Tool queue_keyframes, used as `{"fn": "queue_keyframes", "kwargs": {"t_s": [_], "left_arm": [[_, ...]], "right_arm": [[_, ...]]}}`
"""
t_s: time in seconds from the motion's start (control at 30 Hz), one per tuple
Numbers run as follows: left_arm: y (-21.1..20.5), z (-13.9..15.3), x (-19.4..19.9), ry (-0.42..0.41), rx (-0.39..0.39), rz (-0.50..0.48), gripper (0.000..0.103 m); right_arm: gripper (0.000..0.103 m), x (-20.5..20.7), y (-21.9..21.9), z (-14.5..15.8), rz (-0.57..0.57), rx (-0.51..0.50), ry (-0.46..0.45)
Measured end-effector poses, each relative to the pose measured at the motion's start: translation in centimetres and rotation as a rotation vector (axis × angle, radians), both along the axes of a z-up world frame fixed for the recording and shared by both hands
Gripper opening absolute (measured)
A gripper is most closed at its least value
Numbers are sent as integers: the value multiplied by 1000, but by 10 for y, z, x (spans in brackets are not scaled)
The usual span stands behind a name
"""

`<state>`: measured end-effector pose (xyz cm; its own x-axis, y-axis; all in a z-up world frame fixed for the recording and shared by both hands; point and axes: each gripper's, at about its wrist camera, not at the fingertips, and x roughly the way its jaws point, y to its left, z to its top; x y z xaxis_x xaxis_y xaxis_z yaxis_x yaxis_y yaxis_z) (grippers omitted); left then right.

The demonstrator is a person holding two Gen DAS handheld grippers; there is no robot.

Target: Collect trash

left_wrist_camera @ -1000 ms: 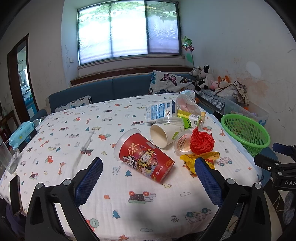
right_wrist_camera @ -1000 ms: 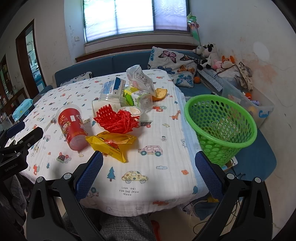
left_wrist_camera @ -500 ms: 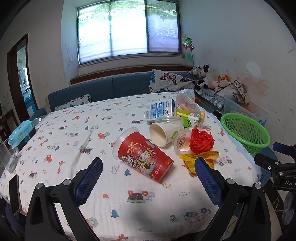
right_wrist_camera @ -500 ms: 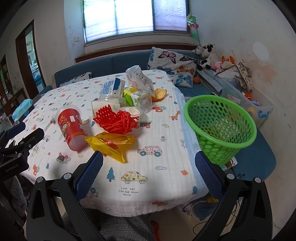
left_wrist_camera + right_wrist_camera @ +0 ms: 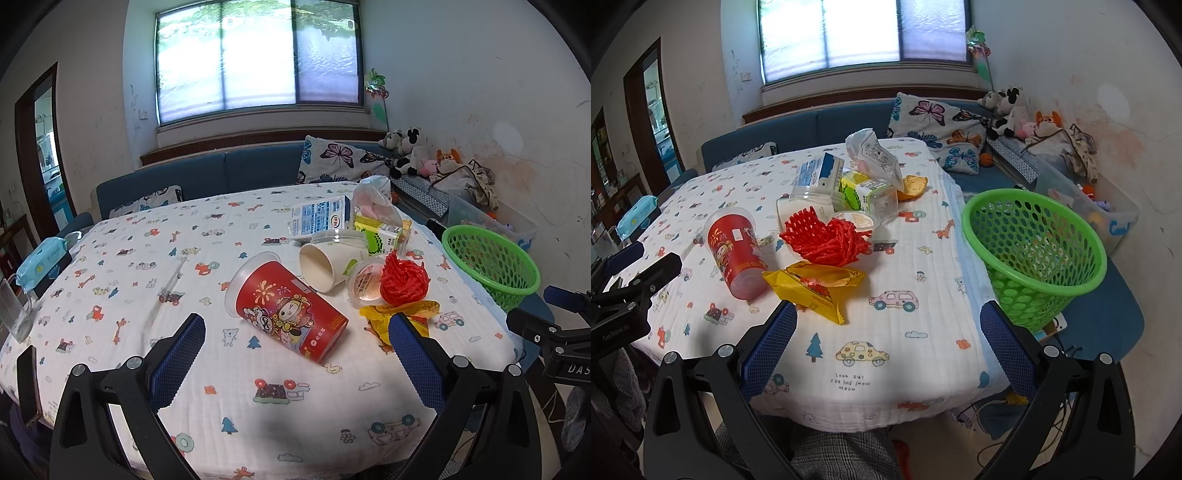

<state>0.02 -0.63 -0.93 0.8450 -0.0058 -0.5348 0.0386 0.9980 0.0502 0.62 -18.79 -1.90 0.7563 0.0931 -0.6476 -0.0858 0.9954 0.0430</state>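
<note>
White cloth (image 5: pixel 923 295) reads "LOOK OUT FOR THE MOON"; both hand-held grippers spread, empty.

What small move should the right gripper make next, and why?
Probably ease the right gripper forward and down toward the yellow wrapper. Its jaws stand open and empty, the wrapper is the nearest trash ahead, lying flat on the tablecloth, and the green basket waits just to the right.

Near edge of the desk (image 5: pixel 894 354) is bare cloth, but the red cup (image 5: pixel 291 312), yellow wrapper (image 5: pixel 816 286) and green basket (image 5: pixel 1034 254) crowd the right side.
</note>
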Motion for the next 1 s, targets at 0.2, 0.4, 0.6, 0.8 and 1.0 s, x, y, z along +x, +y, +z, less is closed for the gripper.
{"fn": "queue_keyframes", "kwargs": {"t_s": [0.2, 0.4, 0.6, 0.8, 1.0], "left_arm": [[0, -2, 0, 1, 2, 1, 96], [-3, -6, -4, 1, 1, 4, 96], [5, -5, 4, 6, -5, 6, 96], [12, -6, 10, 20, -14, 19, 96], [19, -6, 19, 44, -28, 41, 96]], "right_arm": [[98, 2, 2, -2, 5, 0, 3], [98, 3, 3, -3, 8, 1, 3], [98, 6, 5, -5, 19, 5, 5], [98, 12, 6, -7, 40, 20, 8], [96, 24, 13, -13, 77, 21, 37]]}}
